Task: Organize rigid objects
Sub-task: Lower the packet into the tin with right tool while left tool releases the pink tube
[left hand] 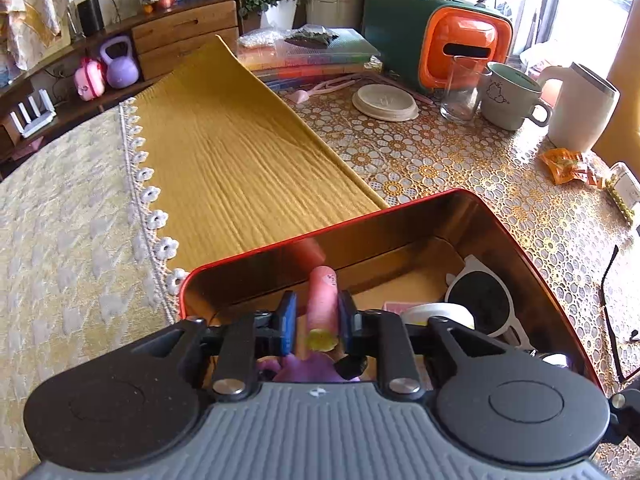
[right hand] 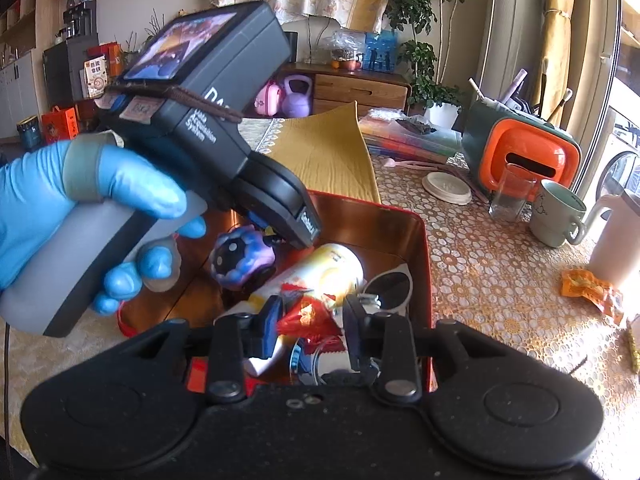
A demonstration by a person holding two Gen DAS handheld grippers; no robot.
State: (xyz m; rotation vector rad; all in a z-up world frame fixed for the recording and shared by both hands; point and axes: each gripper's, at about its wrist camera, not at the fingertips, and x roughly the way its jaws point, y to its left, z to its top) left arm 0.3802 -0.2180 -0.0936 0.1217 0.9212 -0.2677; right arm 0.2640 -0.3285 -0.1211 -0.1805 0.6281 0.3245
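A red tin box (left hand: 400, 210) with a shiny inside stands on the table. My left gripper (left hand: 318, 318) hangs over its near left part. A pink tube (left hand: 322, 296) with a yellow end lies between the pads; the left pad stands clear of it, so the jaws are open. White sunglasses (left hand: 480, 300) lie in the tin to the right. In the right wrist view my right gripper (right hand: 310, 322) sits low over the tin (right hand: 425, 240), shut on a red crinkled packet (right hand: 306, 314). Below lie a white-yellow can (right hand: 324, 270), the sunglasses (right hand: 390, 284) and a purple ball toy (right hand: 242, 258). A blue-gloved hand (right hand: 36, 200) carries the left gripper (right hand: 280, 236).
A mustard cloth (left hand: 240, 160) lies beyond the tin. Further right on the patterned tablecloth stand a glass (left hand: 460, 92), a mug (left hand: 512, 96), a white jug (left hand: 580, 108) and an orange-green box (left hand: 440, 36). An orange wrapper (left hand: 564, 164) and black spectacles (left hand: 612, 312) lie beside the tin.
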